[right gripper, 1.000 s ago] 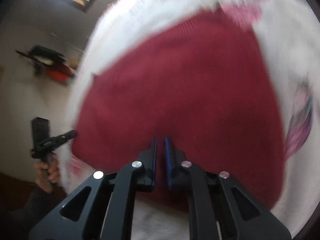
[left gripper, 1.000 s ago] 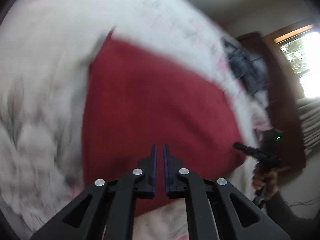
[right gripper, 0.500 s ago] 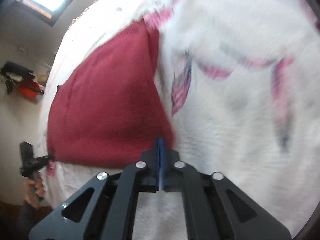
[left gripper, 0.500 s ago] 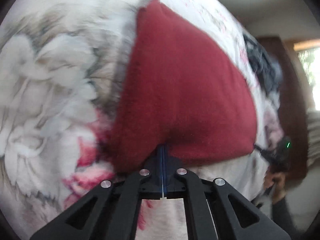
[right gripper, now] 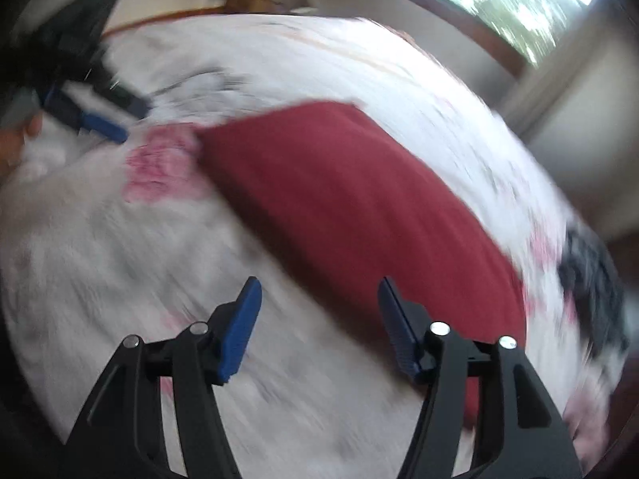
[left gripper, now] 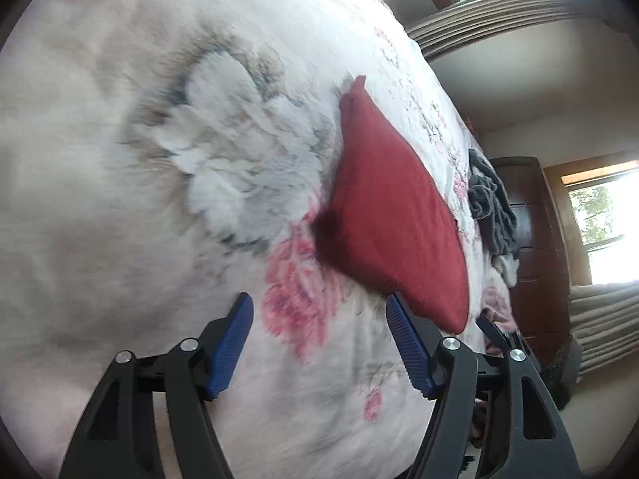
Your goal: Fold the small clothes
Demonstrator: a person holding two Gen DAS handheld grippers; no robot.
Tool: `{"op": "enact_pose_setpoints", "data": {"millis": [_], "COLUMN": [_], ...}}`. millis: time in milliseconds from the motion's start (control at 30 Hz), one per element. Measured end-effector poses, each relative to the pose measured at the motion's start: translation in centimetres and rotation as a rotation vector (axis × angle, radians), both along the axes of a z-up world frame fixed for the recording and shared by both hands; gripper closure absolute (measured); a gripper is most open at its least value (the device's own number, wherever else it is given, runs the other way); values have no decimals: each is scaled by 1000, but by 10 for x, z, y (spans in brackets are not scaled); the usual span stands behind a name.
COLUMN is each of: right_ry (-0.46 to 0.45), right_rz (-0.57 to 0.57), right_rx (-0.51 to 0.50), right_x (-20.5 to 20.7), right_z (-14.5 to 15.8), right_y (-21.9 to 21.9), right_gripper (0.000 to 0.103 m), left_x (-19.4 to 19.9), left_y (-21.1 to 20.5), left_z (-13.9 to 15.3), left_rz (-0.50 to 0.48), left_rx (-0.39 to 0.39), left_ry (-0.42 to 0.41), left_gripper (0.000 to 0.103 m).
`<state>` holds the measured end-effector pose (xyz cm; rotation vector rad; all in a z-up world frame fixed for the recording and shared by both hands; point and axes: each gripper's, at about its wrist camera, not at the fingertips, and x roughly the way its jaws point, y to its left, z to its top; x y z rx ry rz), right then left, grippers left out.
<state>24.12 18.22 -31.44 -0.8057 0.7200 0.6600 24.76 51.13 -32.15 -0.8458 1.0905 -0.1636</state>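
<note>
A folded red garment (left gripper: 393, 215) lies flat on the white floral bedspread (left gripper: 167, 167). My left gripper (left gripper: 319, 311) is open just above the spread, its right pad at the garment's near edge, nothing held between the pads. In the right wrist view the same red garment (right gripper: 359, 207) lies ahead and to the right of my right gripper (right gripper: 317, 297), which is open and holds nothing. The left gripper (right gripper: 96, 119) shows blurred at the upper left of that view, beyond the garment's far corner.
A heap of dark grey clothes (left gripper: 493, 207) lies on the bed past the red garment, also seen as a dark clothes heap (right gripper: 591, 279) at the right. A brown wardrobe (left gripper: 535, 247) and a bright window (left gripper: 603, 215) stand behind the bed.
Both grippers were shut on the red garment's near edge half a second ago; now both have opened and pulled back, leaving the garment flat on the bed. The right view has swung sideways.
</note>
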Motion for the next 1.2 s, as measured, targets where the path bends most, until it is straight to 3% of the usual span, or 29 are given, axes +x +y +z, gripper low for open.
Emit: {"op": "enact_pose_setpoints", "data": {"millis": [133, 300, 467, 633, 700, 833, 933, 1033, 1200], "right_ry": [-187, -313, -324, -350, -358, -329, -281, -253, -213], "right_rz": [148, 190, 180, 157, 138, 126, 105, 49, -38], "right_rx": [-137, -251, -336, -372, -376, -382, -333, -234, -119], "right_x": [-17, -10, 6, 17, 29, 47, 58, 69, 95], "right_z": [-30, -59, -84, -94, -96, -101, -91, -64, -25], "right_y": [61, 102, 125, 129, 134, 139, 138, 127, 116], "right_gripper": [44, 44, 45, 50, 52, 73, 84, 87, 87], "left_x": [-16, -24, -29, -24, -21, -4, 23, 67, 151], "left_y": [18, 30, 41, 53, 58, 70, 79, 82, 70], "left_z": [8, 8, 6, 6, 6, 9, 11, 13, -13], "left_rz": [-7, -4, 0, 30, 48, 84, 84, 38, -13], "left_rx": [15, -24, -48, -122, -163, -250, -328, -410, -511], "left_ry": [-24, -53, -67, -93, -103, -119, -115, -100, 7], "left_gripper": [32, 31, 31, 31, 31, 28, 25, 19, 18]}}
